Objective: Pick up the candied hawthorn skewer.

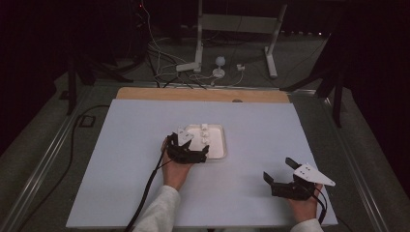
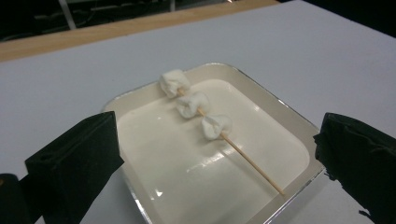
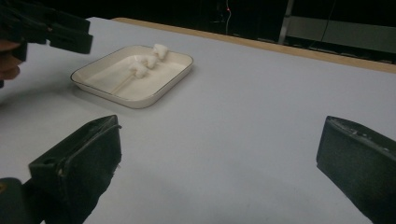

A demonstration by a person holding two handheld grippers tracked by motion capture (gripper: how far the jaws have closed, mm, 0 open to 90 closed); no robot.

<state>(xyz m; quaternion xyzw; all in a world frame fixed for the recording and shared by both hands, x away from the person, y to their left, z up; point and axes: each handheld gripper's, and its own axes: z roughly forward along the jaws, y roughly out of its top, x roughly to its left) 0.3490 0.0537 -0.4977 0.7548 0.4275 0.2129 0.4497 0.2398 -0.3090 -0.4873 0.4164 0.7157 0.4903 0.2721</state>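
While the right gripper (image 1: 279, 173) waits near the surface's (image 1: 261, 125) front edge with fingers spread wide and empty, the left gripper (image 1: 189, 151) hangs over the tray's (image 2: 268, 95) near edge, fingers also released. Farther back, the skewer (image 2: 252, 163) with three marshmallows (image 2: 191, 103) lies inside the tray.

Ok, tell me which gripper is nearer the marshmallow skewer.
Left. The left gripper hovers at the tray's near edge, beside the marshmallow skewer; the right gripper sits well off to the right.

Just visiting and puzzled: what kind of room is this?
Probably a lab or recording studio, not a kitchen. Dark curtains hang around a plain white table, loose cables run over the carpet, and a metal stand sits behind it.
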